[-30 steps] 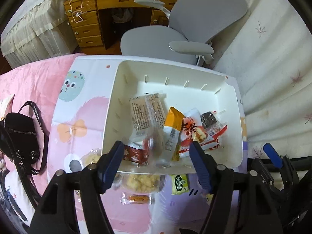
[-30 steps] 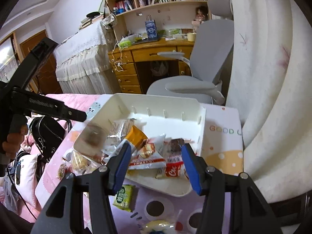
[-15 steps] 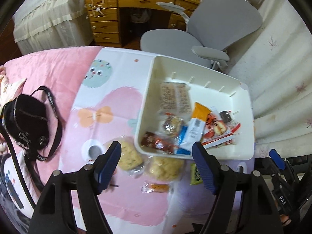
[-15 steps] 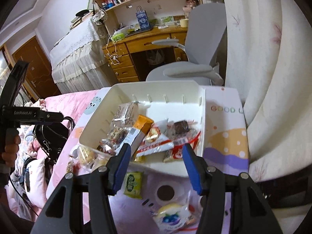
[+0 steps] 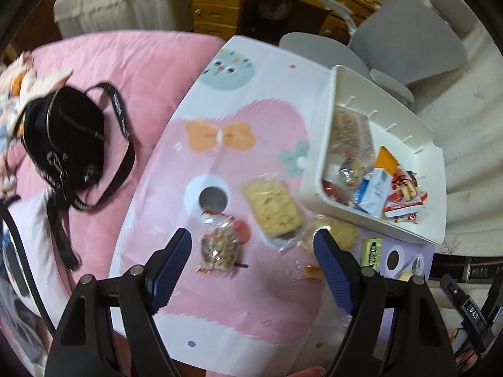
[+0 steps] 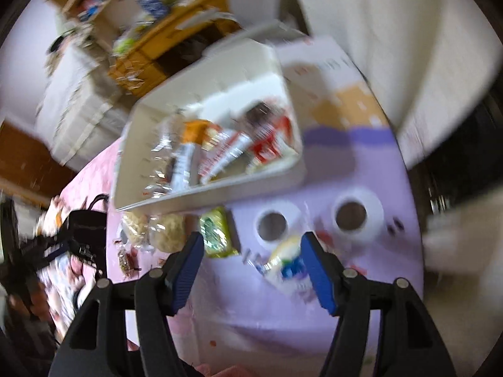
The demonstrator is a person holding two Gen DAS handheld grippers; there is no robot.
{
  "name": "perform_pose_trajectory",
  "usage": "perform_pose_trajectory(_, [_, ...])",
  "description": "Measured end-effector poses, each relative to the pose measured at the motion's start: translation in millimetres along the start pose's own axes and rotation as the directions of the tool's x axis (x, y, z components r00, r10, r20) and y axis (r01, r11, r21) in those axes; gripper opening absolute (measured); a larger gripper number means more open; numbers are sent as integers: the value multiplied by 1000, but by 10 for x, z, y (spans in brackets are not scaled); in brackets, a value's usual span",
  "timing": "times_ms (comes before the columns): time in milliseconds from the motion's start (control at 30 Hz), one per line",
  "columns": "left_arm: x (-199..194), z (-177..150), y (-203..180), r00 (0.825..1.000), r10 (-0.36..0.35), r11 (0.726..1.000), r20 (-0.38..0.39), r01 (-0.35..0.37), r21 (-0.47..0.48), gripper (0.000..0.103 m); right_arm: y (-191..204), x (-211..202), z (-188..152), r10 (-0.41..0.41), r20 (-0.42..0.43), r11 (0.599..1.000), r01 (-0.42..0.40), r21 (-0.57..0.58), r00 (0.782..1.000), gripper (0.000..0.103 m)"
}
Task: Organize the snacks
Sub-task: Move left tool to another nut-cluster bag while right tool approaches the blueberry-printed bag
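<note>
Left gripper: jaws opening, nothing clamped; blue pads stand wide over the patterned cloth, pointing steeply down. Between the pads, on the pink patch of cloth, lies a clear packet of nutty mix, touched by neither pad. Just beyond it, a square pale biscuit pack in clear wrap, and beside the right-hand pad a second pale biscuit pack, a small orange-wrapped sweet and a green packet. Right gripper: jaws also opening, nothing gripped (this view is strongly motion-blurred, so fine detail is unreliable). A yellow-and-blue wrapped snack lies on the purple part of the cloth just inside the right-hand pad; whether it touches the pad cannot be told. The green packet sits near the left-hand pad in this view. Farther out, the white bin rests on the cloth and holds several snacks: an orange-topped pack, a blue-and-white pack, red-and-white packs and a clear-wrapped bar. The two biscuit packs and the green packet lie outside the bin, close to its near wall. To the left, a black strap bag lies on the pink bedspread. Beyond: a grey chair and a wooden desk.
</note>
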State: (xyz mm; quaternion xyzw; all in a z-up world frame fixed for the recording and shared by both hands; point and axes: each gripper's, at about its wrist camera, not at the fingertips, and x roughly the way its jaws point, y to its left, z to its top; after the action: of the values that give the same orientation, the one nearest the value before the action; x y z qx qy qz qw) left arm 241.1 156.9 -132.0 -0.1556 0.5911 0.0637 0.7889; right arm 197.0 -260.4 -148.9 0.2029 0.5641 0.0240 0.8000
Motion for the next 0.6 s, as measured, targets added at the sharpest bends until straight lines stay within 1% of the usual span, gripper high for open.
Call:
perform_pose_trajectory(100, [124, -38, 182, 1000, 2, 1000, -9, -2, -23, 79, -129, 71, -54, -17, -44, 994, 22, 108, 999, 67])
perform_pose_trajectory(200, [256, -87, 307, 1000, -2, 999, -25, 1, -32, 79, -257, 145, -103, -36, -74, 975, 52, 217, 997, 68])
perform_pose_trajectory(267, [354, -125, 391, 1000, -9, 999, -30, 8, -40, 79, -343, 204, -140, -41, -91, 951, 67, 302, 995, 69])
perform_pose_trajectory(300, [411, -148, 437, 999, -15, 999, -34, 13, -51, 79, -368, 235, -154, -46, -105, 944, 78, 321, 993, 73])
perform_pose_trajectory(400, [543, -192, 542, 999, -36, 996, -37, 33, -83, 79, -398, 334, -200, -85, -131, 916, 129, 380, 988, 74])
perform_pose_trajectory(500, [686, -230, 643, 997, -72, 992, -29, 69, -107, 79, -446, 432, -258, -69, -144, 882, 128, 454, 987, 74])
perform_pose_trajectory(533, [753, -242, 679, 996, -81, 992, -26, 78, -104, 79, -464, 473, -282, -62, -146, 865, 126, 486, 987, 74])
perform_pose_trajectory(600, [845, -256, 726, 996, -80, 992, -31, 76, -105, 79, -498, 538, -320, -51, -148, 836, 124, 535, 988, 74])
